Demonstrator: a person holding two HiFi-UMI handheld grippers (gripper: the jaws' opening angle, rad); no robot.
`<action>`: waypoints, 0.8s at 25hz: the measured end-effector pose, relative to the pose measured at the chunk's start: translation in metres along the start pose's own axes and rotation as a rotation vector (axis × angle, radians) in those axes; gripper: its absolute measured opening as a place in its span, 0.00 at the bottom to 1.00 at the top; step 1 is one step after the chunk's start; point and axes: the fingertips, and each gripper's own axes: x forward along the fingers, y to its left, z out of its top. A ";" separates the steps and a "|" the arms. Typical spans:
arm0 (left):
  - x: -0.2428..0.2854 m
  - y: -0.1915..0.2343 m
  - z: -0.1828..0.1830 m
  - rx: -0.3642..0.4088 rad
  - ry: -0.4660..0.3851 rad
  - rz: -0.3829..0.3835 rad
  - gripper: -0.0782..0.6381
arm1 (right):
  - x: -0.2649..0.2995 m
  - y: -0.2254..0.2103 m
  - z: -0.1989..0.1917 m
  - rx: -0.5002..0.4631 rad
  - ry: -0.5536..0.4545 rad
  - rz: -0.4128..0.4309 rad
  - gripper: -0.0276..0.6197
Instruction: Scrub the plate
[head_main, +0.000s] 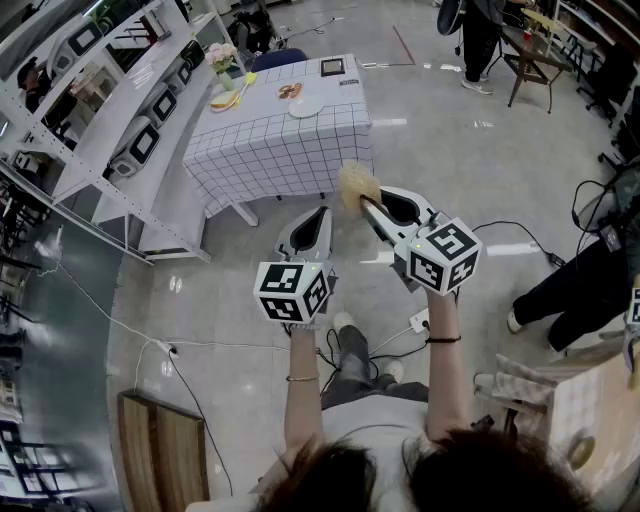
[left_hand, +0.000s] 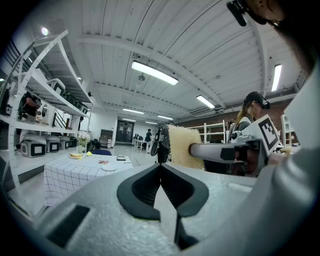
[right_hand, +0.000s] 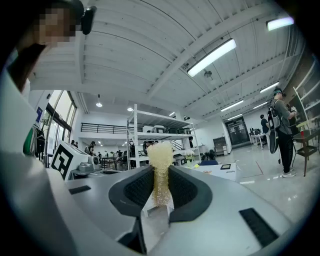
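Sponge (head_main: 357, 186) clamped in my right gripper (head_main: 368, 205), its lower end hidden between the jaws. My left gripper (head_main: 322, 214) closed tight, empty. Plate (head_main: 305, 106) well ahead on checked table (head_main: 270, 150), too small for detail.

No legible text, brand, number or sign in any view. Only printed marks are black-and-white square marker patterns: on the cube (head_main: 292, 290) of left gripper (head_main: 318, 218), 6 o'clock from head view centre, and the cube (head_main: 443, 255) of right gripper (head_main: 368, 203), 3 o'clock. Coded blocks only, no letters or digits. Dark framed card (head_main: 332, 67) on checked table (head_main: 290, 150), 12 o'clock: too small to read.
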 end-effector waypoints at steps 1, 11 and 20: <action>0.001 -0.003 0.000 0.001 0.001 -0.004 0.12 | -0.001 -0.001 0.000 0.001 0.000 -0.002 0.17; 0.008 -0.011 -0.001 0.003 0.000 -0.006 0.12 | -0.008 -0.013 -0.005 0.023 0.017 -0.030 0.17; 0.006 -0.016 0.011 -0.054 -0.059 0.007 0.12 | -0.013 -0.018 -0.002 0.031 0.009 -0.034 0.17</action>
